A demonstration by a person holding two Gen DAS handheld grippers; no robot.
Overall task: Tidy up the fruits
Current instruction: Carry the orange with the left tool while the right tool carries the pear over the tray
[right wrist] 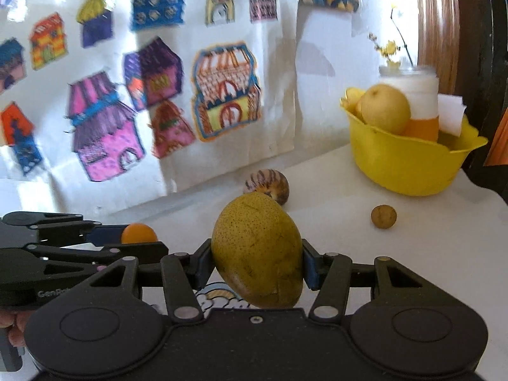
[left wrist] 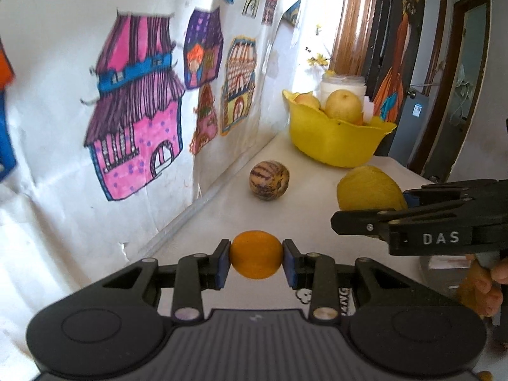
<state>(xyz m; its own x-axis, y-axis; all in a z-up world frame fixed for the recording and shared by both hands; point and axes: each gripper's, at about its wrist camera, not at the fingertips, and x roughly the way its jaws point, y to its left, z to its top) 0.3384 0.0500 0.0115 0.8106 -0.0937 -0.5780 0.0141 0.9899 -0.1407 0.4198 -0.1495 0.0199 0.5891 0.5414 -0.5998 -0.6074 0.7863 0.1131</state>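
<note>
An orange (left wrist: 256, 254) sits clamped between the blue pads (left wrist: 223, 263) of the left gripper (left wrist: 256, 262), held clear above the white table (left wrist: 304, 171). Beside it, the right gripper (right wrist: 257, 265) pinches a mango (right wrist: 257, 250), yellow-green and speckled, its long body tilted between the fingers and raised off the tabletop. No earlier view is at hand, so only the grip itself can be told: both pairs of jaws press on their fruit.

In the left wrist view the right gripper (left wrist: 365, 219) reaches in from the right edge with the mango (left wrist: 370, 187) at its tip; a hand (left wrist: 485, 285) shows below it. In the right wrist view the left gripper (right wrist: 136, 238) comes in from the left with the orange (right wrist: 139, 233) just visible past its fingers.

Farther back on the table lies a striped melon (left wrist: 269, 180), near the wall and apart from both grippers. A small brown fruit (right wrist: 384, 217) lies alone between the mango and a yellow bowl (right wrist: 409, 165). The bowl stands at the far end of the table and holds a pear (right wrist: 384, 108) and other fruit, partly hidden. Behind it stands a white jar (right wrist: 412, 92) with yellow flower sprigs (right wrist: 389, 47).

Paper drawings of houses (left wrist: 136, 111) cover the wall along the table's edge.
</note>
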